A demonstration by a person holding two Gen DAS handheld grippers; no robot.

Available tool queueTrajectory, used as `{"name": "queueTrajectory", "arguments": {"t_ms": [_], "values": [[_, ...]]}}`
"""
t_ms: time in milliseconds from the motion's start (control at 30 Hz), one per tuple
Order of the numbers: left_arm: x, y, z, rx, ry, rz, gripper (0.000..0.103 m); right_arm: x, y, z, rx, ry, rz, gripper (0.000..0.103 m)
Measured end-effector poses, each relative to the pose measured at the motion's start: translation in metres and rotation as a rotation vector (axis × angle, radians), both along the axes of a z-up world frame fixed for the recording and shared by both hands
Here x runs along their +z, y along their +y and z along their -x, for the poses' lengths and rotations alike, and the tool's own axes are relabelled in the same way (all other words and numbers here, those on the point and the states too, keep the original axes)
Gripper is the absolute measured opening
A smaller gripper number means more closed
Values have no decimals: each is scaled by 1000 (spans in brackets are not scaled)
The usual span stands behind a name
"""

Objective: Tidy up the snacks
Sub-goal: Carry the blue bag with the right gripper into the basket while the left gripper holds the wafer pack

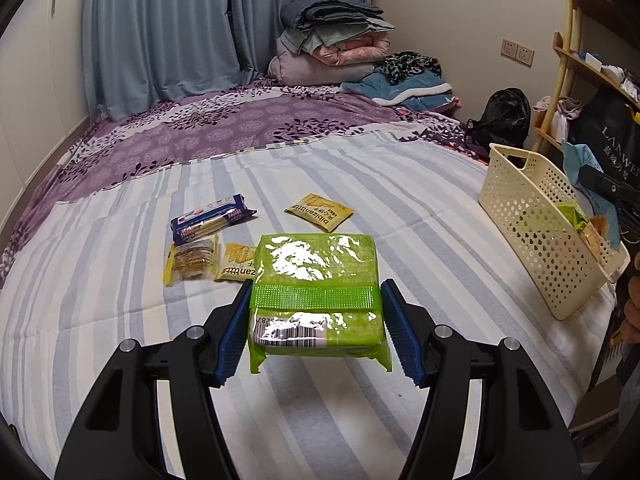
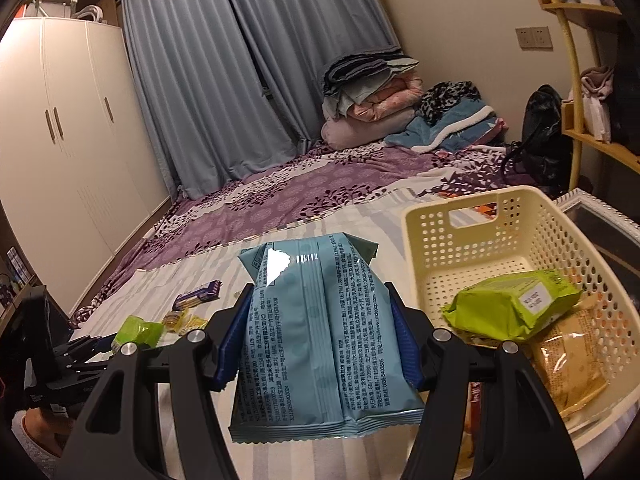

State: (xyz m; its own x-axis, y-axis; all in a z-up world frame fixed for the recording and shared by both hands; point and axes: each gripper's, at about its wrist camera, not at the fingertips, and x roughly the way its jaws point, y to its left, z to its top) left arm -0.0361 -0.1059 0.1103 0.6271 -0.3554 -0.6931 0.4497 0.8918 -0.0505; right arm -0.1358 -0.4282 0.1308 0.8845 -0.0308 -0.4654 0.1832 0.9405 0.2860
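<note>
My left gripper is shut on a green snack pack and holds it above the striped bed sheet. My right gripper is shut on a light blue snack bag, held upright just left of the cream perforated basket. The basket holds a green pack and an orange-brown bag. In the left wrist view the basket stands at the right edge of the bed. On the sheet lie a blue biscuit pack, a clear yellow pack and two yellow sachets.
Folded quilts and clothes are piled at the far end of the bed. A black backpack and a wooden shelf stand to the right. A white wardrobe stands to the left, curtains behind.
</note>
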Motion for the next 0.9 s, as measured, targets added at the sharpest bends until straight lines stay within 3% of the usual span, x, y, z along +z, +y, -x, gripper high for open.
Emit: {"name": "queueTrajectory", "arguments": {"t_ms": [367, 633, 900], "values": [[4, -12, 3, -36, -3, 9, 64, 9, -50, 25, -173, -8, 20, 62], [6, -20, 3, -52, -7, 6, 64, 0, -97, 32, -291, 36, -54, 62], [11, -29, 5, -72, -13, 6, 64, -11, -121, 30, -324, 93, -112, 63]]}}
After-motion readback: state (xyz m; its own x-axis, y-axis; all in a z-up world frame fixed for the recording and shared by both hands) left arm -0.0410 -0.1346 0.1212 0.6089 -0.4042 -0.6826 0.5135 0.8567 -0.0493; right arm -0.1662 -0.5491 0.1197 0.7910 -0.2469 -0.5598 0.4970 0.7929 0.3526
